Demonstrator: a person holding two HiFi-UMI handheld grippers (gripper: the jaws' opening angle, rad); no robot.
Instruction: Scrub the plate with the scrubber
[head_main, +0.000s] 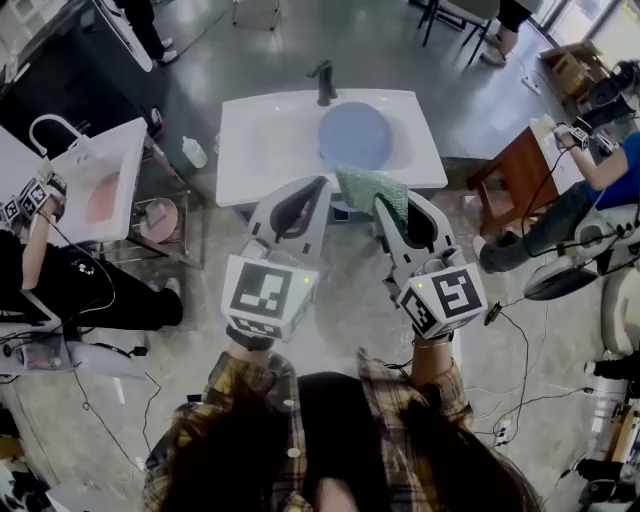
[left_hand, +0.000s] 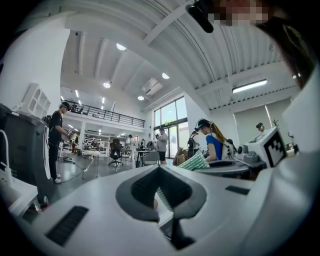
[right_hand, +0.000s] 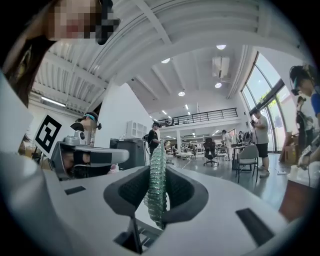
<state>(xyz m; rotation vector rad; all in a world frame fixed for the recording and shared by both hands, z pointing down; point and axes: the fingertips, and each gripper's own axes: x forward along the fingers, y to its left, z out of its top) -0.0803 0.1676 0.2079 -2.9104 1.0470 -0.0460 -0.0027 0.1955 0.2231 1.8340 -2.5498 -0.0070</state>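
Green scrubber (head_main: 360, 186) — in right gripper (head_main: 384, 210) — hangs at the sink (head_main: 262, 150) rim.

Knobbly green mesh scrubber (right_hand: 156, 185), smooth matt blue plate (head_main: 354, 135), glossy white sink (head_main: 260, 145)

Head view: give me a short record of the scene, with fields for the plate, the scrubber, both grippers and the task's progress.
plate: blue, round, lying in the white sink by the faucet
scrubber: green, clamped between the right gripper's jaws
right gripper: shut on the scrubber, short of the plate
left gripper: shut, nothing held
contact: scrubber apart from the plate
task: scrubbing not yet begun
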